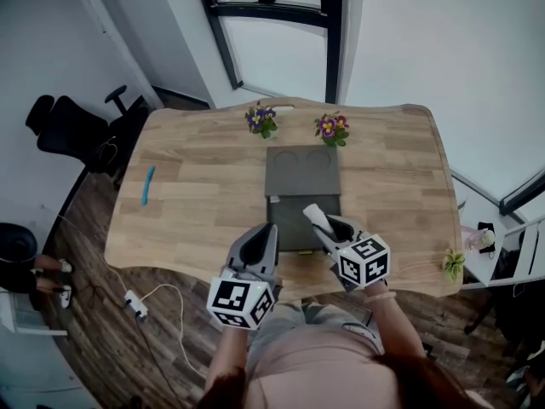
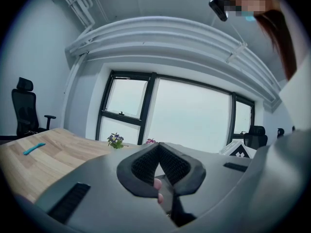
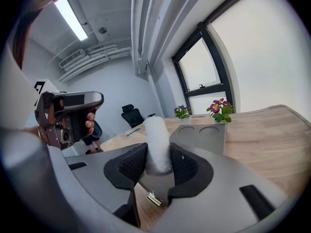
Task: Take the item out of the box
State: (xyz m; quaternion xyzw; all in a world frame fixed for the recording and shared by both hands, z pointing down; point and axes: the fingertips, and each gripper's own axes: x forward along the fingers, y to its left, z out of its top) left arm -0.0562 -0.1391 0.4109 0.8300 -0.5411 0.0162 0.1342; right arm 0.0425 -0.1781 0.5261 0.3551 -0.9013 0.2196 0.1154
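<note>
A dark grey box (image 1: 289, 220) lies open on the wooden table (image 1: 204, 186), its lid (image 1: 302, 170) with two round hollows folded back towards the window. My right gripper (image 1: 320, 221) is above the box's near right corner, shut on a white cylindrical item (image 1: 312, 214) that sticks up past its pads. In the right gripper view the white item (image 3: 156, 140) stands between the pads of that gripper (image 3: 158, 161), with the lid (image 3: 204, 136) behind. My left gripper (image 1: 265, 233) hovers at the box's near left corner. Its jaws (image 2: 159, 152) meet at the tips with nothing between them.
Two small flower pots (image 1: 261, 119) (image 1: 331, 128) stand behind the box near the table's far edge. A blue pen-like object (image 1: 148, 185) lies at the left. A small plant (image 1: 452, 263) sits at the right edge. An office chair (image 1: 72, 130) and a floor cable (image 1: 134, 303) are left of the table.
</note>
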